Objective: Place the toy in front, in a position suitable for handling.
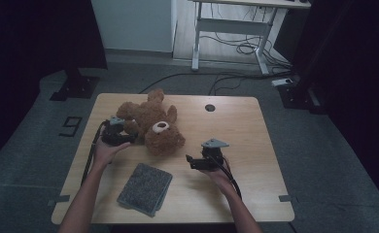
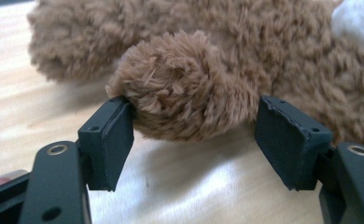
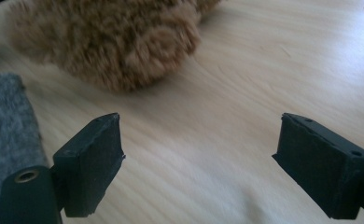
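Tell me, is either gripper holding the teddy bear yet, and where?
Nothing is held. The left gripper is open around a paw of the teddy bear. The right gripper is open over bare table.

1. One legible marking: a dark figure "9" laid on the grey floor, just off the table's far-left corner, seen in the high view.
2. No other text, label, brand or sign is readable in any view.

High view looks down from overhead; both gripper views sit close, sharing the teddy bear.
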Tool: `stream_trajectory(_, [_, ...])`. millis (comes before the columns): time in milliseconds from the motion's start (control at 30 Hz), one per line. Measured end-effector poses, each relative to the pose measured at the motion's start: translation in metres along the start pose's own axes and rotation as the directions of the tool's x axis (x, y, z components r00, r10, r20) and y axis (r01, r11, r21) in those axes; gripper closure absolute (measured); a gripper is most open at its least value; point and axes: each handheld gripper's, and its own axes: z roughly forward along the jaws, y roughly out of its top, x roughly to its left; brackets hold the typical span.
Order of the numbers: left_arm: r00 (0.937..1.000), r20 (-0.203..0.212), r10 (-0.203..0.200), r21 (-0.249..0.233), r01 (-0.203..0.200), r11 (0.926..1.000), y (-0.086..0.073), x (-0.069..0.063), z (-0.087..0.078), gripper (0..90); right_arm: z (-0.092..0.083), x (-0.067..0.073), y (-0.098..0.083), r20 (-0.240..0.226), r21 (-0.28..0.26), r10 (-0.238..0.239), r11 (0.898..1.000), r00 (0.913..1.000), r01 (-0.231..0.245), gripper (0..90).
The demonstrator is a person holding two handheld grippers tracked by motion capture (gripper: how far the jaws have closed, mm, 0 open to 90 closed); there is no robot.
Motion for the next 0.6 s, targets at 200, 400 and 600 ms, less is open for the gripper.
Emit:
stream_trajectory(200, [0.9998, 0.015, -0.014, 0.013, 0.014, 0.9998, 0.005, 0.006, 0.008, 28.1, 0.011, 0.004, 0.012, -0.021, -0.003, -0.018, 1.000, 0.9996, 0.017, 13.9])
stream_trajectory(400, [0.9997, 0.012, -0.021, 0.012, 0.021, 0.9997, -0.002, 0.013, 0.004, 26.0, 0.018, 0.002, 0.016, -0.035, 0.000, -0.020, 1.000, 0.9992, 0.020, 14.1])
stream_trajectory(600, [0.9981, 0.034, -0.051, -0.020, 0.052, 0.9984, 0.004, 0.020, 0.005, 27.3, 0.020, 0.005, 0.016, -0.037, 0.005, -0.037, 0.999, 0.9987, 0.037, 15.2])
